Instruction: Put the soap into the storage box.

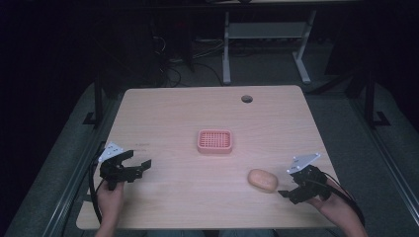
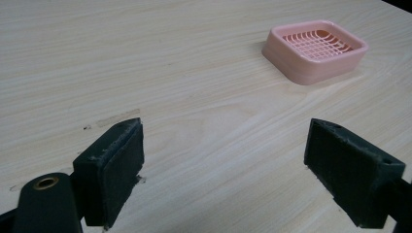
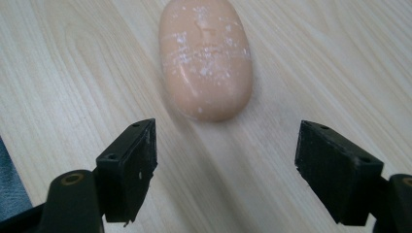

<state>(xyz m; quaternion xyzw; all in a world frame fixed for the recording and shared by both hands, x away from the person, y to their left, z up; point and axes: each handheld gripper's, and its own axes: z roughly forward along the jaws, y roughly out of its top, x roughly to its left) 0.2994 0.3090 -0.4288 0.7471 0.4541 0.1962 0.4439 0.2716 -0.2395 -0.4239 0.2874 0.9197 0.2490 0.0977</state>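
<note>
1. the peach-coloured oval bar of soap (image 3: pixel 205 58) looks small, light and rigid; its rounded, smooth skin with dry white flecks is likely slippery, so a squeeze across its narrow width, at the middle of its long sides, seems the safest hold (the tapered ends would probably squirt out).
2. the bar lies flat on the pale wood-grain table (image 1: pixel 173 113), near the front right part, well apart from the pink square plastic soap dish with a grid insert (image 1: pixel 215 140) at the table's centre.
3. the right gripper (image 1: pixel 296 187) sits just beside the bar, on its right in the high view; in the right gripper view the bar lies ahead of the widely spread jaws, not yet between them, its long axis running away from the camera.
4. the left gripper (image 1: pixel 133 168) hovers near the front left edge, jaws also wide and empty, with the dish farther ahead to its right.
</note>
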